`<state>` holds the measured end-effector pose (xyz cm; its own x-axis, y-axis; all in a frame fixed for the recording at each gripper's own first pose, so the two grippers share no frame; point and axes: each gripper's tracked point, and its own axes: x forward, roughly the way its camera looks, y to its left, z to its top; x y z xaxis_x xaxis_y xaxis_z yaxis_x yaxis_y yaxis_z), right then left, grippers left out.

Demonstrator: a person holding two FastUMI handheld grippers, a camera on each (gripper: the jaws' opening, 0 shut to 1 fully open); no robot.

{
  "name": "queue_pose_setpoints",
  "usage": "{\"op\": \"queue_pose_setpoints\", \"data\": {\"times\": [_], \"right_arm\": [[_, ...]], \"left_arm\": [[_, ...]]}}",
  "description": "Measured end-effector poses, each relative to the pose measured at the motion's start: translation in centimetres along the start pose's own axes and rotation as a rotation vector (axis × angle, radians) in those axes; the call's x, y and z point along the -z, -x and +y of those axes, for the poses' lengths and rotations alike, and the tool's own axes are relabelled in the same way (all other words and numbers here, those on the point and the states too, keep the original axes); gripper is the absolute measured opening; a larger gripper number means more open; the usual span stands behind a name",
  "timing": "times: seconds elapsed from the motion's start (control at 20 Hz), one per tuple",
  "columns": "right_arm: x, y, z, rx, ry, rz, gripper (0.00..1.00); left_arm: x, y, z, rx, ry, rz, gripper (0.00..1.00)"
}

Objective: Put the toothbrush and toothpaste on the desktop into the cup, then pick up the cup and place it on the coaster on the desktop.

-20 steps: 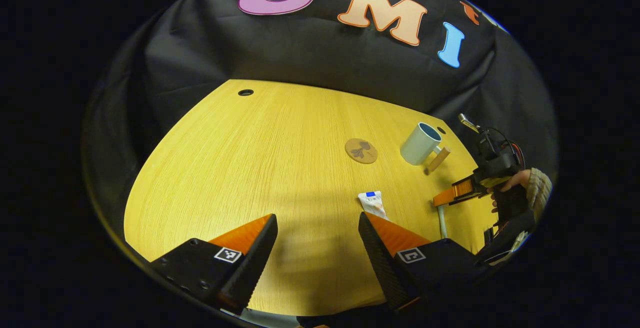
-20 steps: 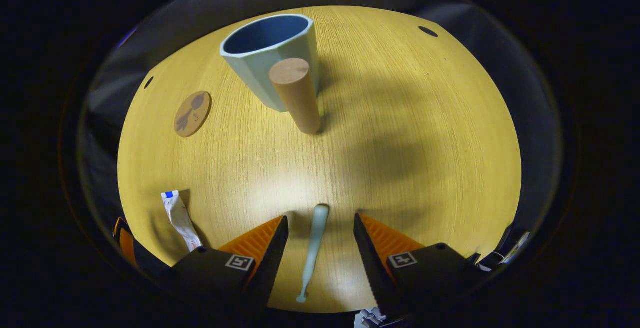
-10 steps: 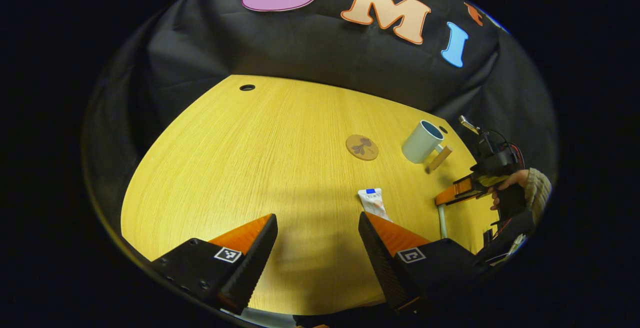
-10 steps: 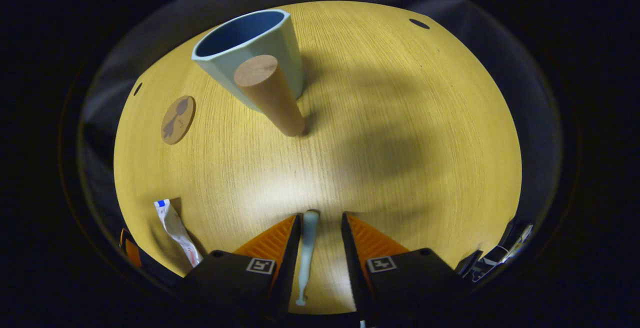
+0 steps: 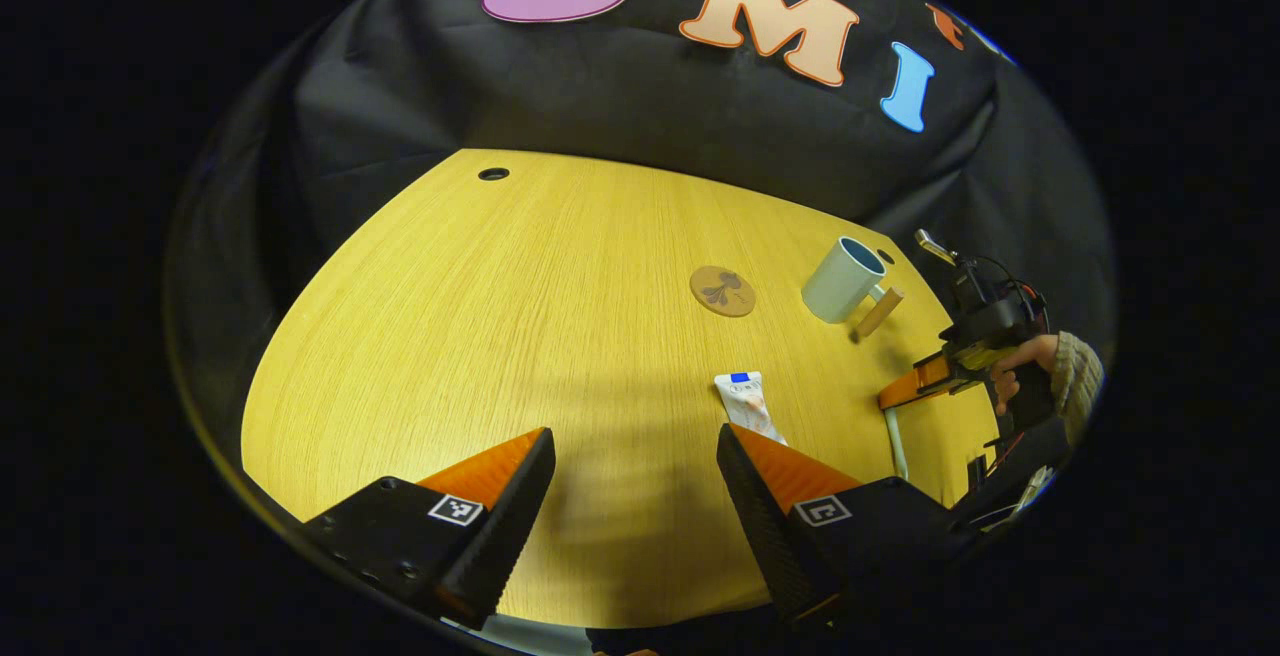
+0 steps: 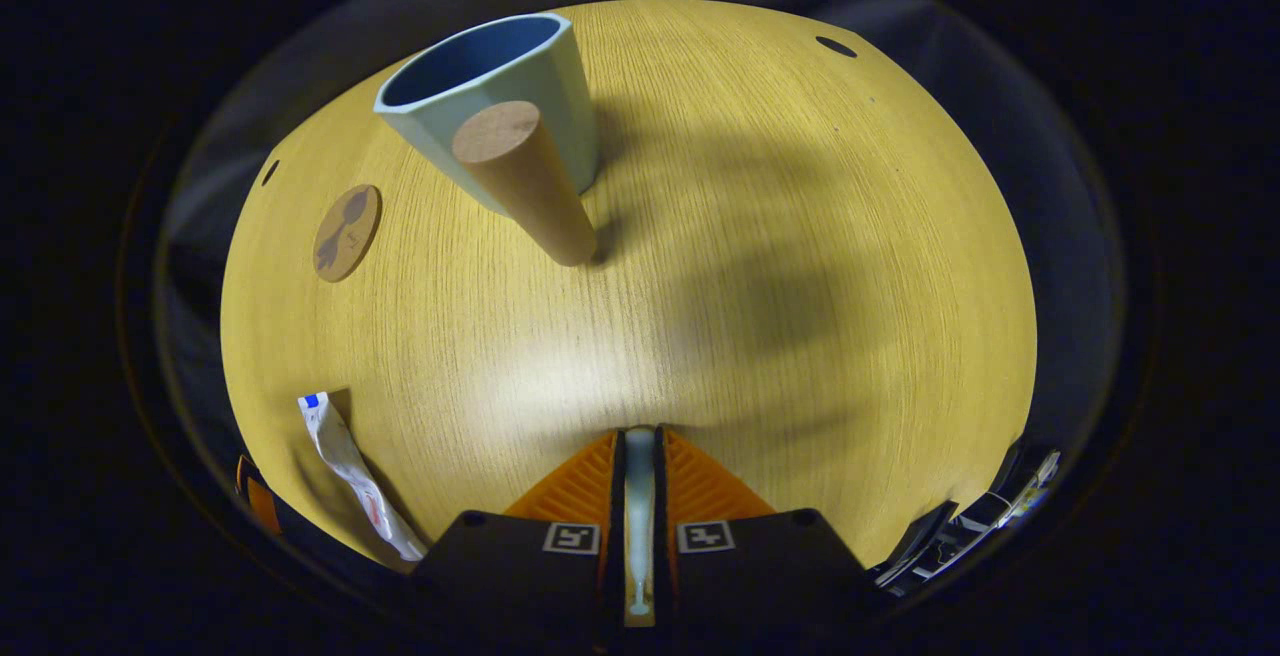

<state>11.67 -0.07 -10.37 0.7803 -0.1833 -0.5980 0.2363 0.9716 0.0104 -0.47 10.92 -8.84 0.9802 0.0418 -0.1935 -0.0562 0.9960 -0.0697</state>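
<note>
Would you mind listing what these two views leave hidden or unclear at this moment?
- Toothbrush, right gripper view: its bristle end is hidden between the right gripper fingers.
- Toothpaste, left gripper view: its near end is covered by a left gripper finger.
- Cup, right gripper view: the wooden handle hides part of its wall.

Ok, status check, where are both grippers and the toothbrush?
Right gripper shut on toothbrush. Left gripper open, toothpaste just beyond one finger. Cup empty, path clear.
</note>
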Motion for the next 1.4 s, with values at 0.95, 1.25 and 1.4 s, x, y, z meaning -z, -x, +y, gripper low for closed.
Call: {"op": "queue_pose_setpoints", "data": {"times": [0.95,1.25,1.4], "right_arm": [[-0.3,5.8,-0.4,-0.19,-0.077,-0.27,0.03],[-1.2,9.3,-2.0,-0.248,-0.147,-0.381,0.07],[-2.0,11.1,-2.5,-0.279,-0.15,-0.445,0.05]], "left_arm": [[1.0,-1.9,-4.9,0.071,0.042,0.149,0.96],[1.2,-3.2,-7.0,0.06,0.095,0.212,0.95],[1.2,-4.2,-8.1,0.052,0.121,0.253,0.95]]}}
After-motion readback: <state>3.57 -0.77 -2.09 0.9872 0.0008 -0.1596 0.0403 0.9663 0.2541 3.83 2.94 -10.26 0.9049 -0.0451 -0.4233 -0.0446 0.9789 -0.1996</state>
